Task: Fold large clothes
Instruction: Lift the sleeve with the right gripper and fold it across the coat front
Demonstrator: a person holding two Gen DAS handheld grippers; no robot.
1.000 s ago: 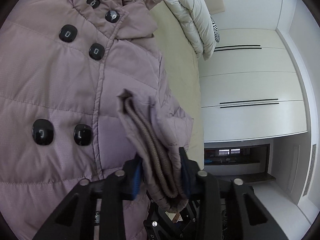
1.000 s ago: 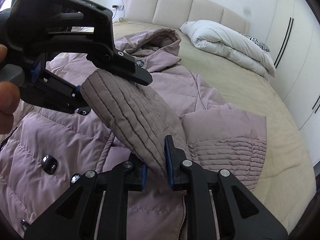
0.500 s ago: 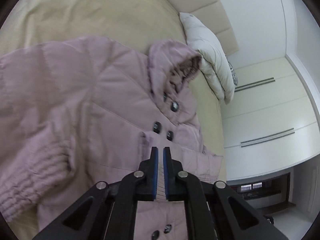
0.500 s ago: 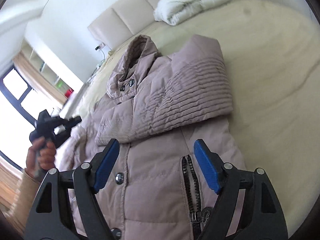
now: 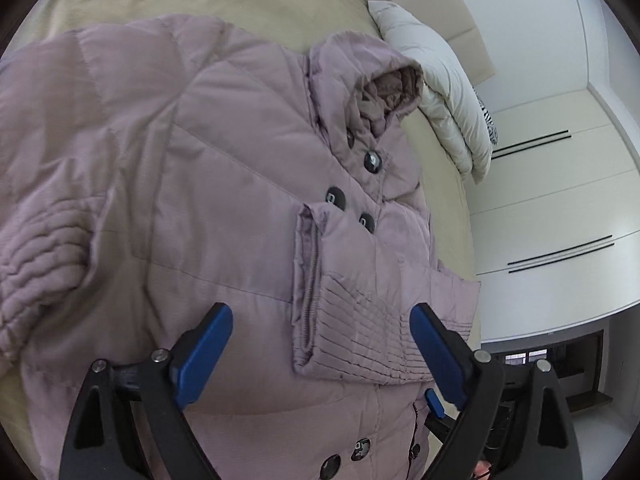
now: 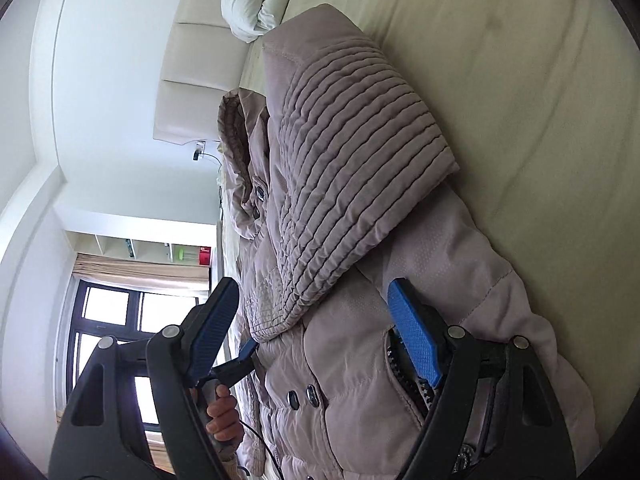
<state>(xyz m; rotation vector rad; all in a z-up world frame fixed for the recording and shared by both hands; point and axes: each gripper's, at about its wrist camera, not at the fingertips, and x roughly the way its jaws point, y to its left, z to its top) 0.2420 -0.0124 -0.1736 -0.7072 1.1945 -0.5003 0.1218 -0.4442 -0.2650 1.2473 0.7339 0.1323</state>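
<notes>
A mauve quilted hooded coat (image 5: 224,184) lies front-up on the bed, its dark buttons showing. One sleeve is folded across the chest, and its ribbed cuff (image 5: 360,320) lies flat on the front. The other sleeve (image 5: 40,240) sprawls out at the left. My left gripper (image 5: 322,314) hovers over the coat just short of the folded cuff; its jaws are opening and grip nothing. In the rolled right wrist view, my right gripper (image 6: 313,287) stands open over the coat's front (image 6: 460,264), below the ribbed cuff (image 6: 352,160), holding nothing. A hand (image 6: 222,420) grips the left gripper's handle.
The beige bed sheet (image 6: 520,80) stretches beyond the coat. A white duvet (image 5: 448,92) is bundled by the padded headboard (image 6: 188,60). White wardrobe doors (image 5: 560,220) stand beside the bed, and a window (image 6: 108,340) with a curtain lies beyond its other side.
Both grippers let go of the sleeve, which now lies folded across the coat's chest. They drew back and opened wide, and the right one rolled onto its side.
</notes>
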